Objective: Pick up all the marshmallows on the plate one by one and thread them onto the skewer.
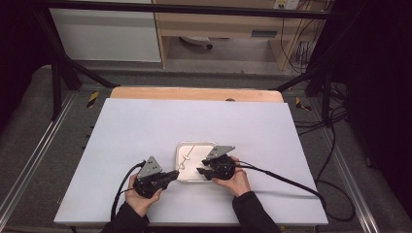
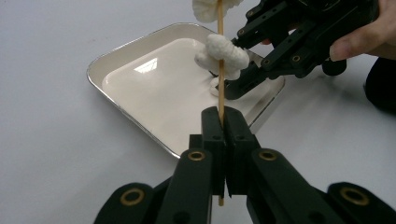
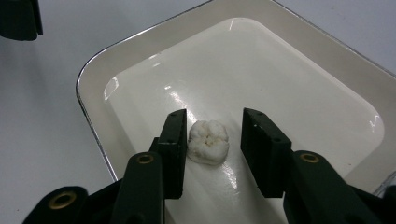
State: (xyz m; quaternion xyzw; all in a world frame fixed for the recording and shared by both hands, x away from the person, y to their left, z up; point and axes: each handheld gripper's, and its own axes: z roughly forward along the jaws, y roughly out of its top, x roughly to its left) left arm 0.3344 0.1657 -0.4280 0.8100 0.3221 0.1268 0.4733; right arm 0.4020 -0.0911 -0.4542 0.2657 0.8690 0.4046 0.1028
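My left gripper is shut on the lower end of a thin wooden skewer, which stands up from its jaws over a white tray. Two white puffy pieces are threaded on the skewer. In the high view the left gripper sits at the tray's near left corner, and the right gripper is over the tray's near end. My right gripper straddles a loose white piece lying on the tray floor. One pad is close against it and a gap shows at the other.
The tray lies on a white sheet covering the table, with bare sheet all around it. A wooden edge runs along the far side. Black cables trail from both grippers toward the table's near side.
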